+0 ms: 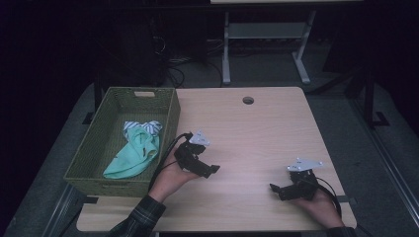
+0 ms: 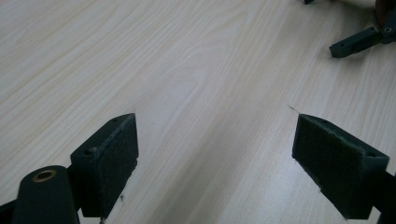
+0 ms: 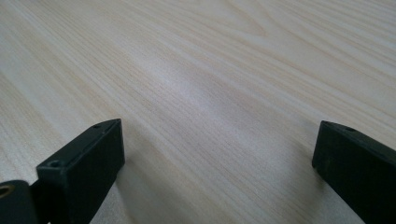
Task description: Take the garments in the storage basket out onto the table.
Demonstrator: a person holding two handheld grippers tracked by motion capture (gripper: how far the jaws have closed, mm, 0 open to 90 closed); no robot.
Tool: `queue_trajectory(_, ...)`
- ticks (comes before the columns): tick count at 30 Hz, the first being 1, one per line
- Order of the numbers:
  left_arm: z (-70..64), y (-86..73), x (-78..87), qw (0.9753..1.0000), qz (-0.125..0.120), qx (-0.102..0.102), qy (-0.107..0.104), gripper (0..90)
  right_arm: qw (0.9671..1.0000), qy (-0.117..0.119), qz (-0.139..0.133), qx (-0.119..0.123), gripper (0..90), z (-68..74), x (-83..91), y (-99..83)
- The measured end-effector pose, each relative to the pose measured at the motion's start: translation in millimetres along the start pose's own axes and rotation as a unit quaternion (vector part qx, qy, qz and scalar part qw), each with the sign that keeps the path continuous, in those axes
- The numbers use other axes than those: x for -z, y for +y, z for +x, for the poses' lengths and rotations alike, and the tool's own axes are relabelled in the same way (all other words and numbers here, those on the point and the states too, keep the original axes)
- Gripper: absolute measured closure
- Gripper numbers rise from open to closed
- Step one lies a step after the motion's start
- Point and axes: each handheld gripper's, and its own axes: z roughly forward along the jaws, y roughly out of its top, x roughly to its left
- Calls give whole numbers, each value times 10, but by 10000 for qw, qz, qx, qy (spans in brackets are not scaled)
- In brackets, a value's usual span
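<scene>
At the near edge of a pale wood-grain table (image 1: 257,128), a person in a plaid sleeve (image 1: 143,215) holds two black two-jaw grippers low over the bare board. The right gripper (image 1: 276,188), nearest the camera in the high view and close to the table's near right corner, points leftward across the wood; its own view shows its jaws spread wide apart with nothing but wood grain between them. The left gripper (image 1: 213,169), a little farther in and toward the table's left half, also has its jaws wide apart and empty (its own view catches the tip of the other gripper at upper right, well apart from it). Each carries a grey three-cornered plate on top and trails a black cable. Beyond the left gripper, at the table's left edge, stands a rectangular olive-green woven basket (image 1: 170,106). Inside it lies a crumpled mint-green cloth (image 1: 136,155), with a striped white-and-grey cloth (image 1: 141,127) bunched against its far end. Farther still, near the table's far edge, a round cable hole (image 1: 248,100) pierces the top.
</scene>
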Motion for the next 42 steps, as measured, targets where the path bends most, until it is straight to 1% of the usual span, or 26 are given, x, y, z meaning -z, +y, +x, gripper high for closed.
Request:
queue_trajectory(1, 8, 10, 7, 10000, -5, -43, 16, 139, 10000, 0, 0, 0, 18, 0, 0, 0)
queue_trajectory(4, 17, 39, 43, 10000, -46, -20, 49, 139, 10000, 0, -1, 2, 18, -1, 0, 0)
queue_trajectory(5, 29, 46, 52, 10000, -57, -47, 60, 139, 10000, -1, -2, 2, 18, 0, 0, 0)
queue_trajectory(8, 59, 50, 71, 10000, -69, -23, 53, 139, 10000, 0, -2, 3, 19, -1, 0, 0)
queue_trajectory(9, 60, 49, 77, 9999, -84, 25, 53, 139, 10000, 0, -2, 2, 18, -1, 0, 0)
queue_trajectory(10, 68, 54, 88, 10000, -78, -8, 62, 139, 10000, -1, -4, 3, 18, -1, -1, 0)
queue_trajectory(16, 98, 91, 167, 9998, -189, -31, 85, 139, 10000, 1, -4, 1, 18, -1, 0, 0)
queue_trajectory(18, 102, 99, 186, 9997, -218, -20, 54, 140, 10000, 6, -4, 1, 18, -2, 0, 0)
queue_trajectory(20, 114, 103, 196, 9997, -233, -77, 32, 142, 10000, 11, -6, -4, 18, -3, 1, 0)
queue_trajectory(22, 119, 107, 209, 9997, -243, -29, 13, 142, 10000, 11, -5, -5, 18, -4, 2, 0)
queue_trajectory(25, 144, 121, 230, 9996, -283, -55, 27, 142, 10000, 15, -8, -6, 18, -5, 2, 0)
queue_trajectory(26, 144, 127, 235, 9996, -295, -27, 8, 142, 10000, 19, -13, -16, 18, -8, 3, 0)
queue_trajectory(27, 155, 137, 245, 9995, -295, -94, 33, 142, 10000, 34, -26, -19, 18, -11, 4, -3)
queue_trajectory(28, 156, 142, 250, 9995, -301, -71, 32, 142, 10000, 34, -26, -19, 18, -11, 4, -3)
queue_trajectory(29, 169, 147, 259, 9996, -273, -105, 45, 142, 10000, 35, -24, -7, 18, -13, 6, -5)
queue_trajectory(31, 181, 146, 270, 9996, -287, -63, 47, 142, 10000, 35, -24, -7, 18, -13, 6, -5)
queue_trajectory(34, 206, 139, 302, 9995, -286, -90, 94, 142, 10000, 23, -17, 0, 18, -7, 5, -4)
queue_trajectory(37, 227, 134, 347, 9992, -355, -75, 140, 142, 10000, 22, -16, 12, 18, -11, 5, -4)
queue_trajectory(38, 233, 132, 355, 9992, -362, -105, 155, 142, 10000, 23, -17, 8, 18, -10, 5, -4)
queue_trajectory(40, 234, 124, 371, 9993, -347, -59, 160, 142, 10000, 15, 1, 15, 18, -6, 5, -3)
queue_trajectory(42, 247, 115, 389, 9991, -367, -85, 177, 142, 10000, 7, 2, 13, 18, -3, 4, -3)
